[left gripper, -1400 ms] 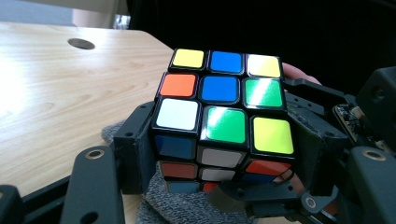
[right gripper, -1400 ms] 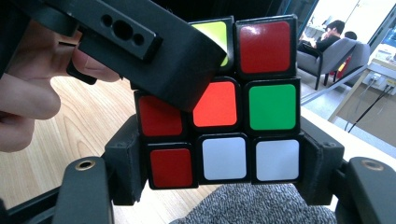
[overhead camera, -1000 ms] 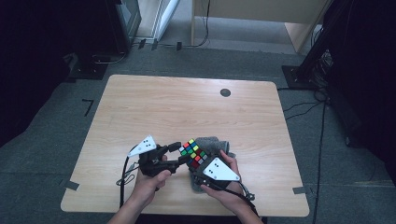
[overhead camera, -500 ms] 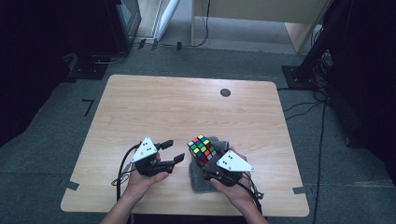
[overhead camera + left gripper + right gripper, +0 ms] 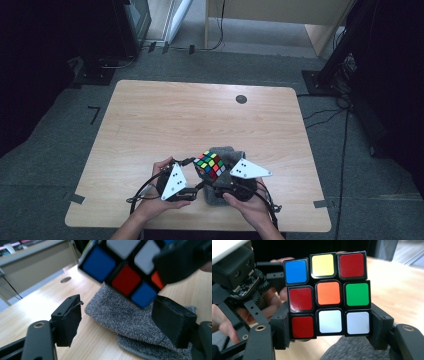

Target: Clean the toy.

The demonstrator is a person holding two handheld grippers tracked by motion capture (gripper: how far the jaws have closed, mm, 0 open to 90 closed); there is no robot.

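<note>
I judge the step in hand to be turning a layer of the Rubik's cube (image 5: pixel 210 164), which my right tongs (image 5: pixel 329 326) hold lifted above the grey knitted cloth (image 5: pixel 231 152) near the table's (image 5: pixel 150 115) front edge, a little right of its middle. To do it well I'd keep the right grip firm and level on the bottom row, bring the left tongs (image 5: pixel 125 315) up square around the layer at the cube's other end, close evenly on flat faces rather than on a corner, then twist along the cube's own axis so no layer jams. The right tongs are clenched on the cube, one pad against each side of the row with the red and two white squares. My left tongs stand spread wide and grasp nothing; in the left gripper view the cube hangs just above and between their pads, apart from them, with the cloth lying beyond.
</note>
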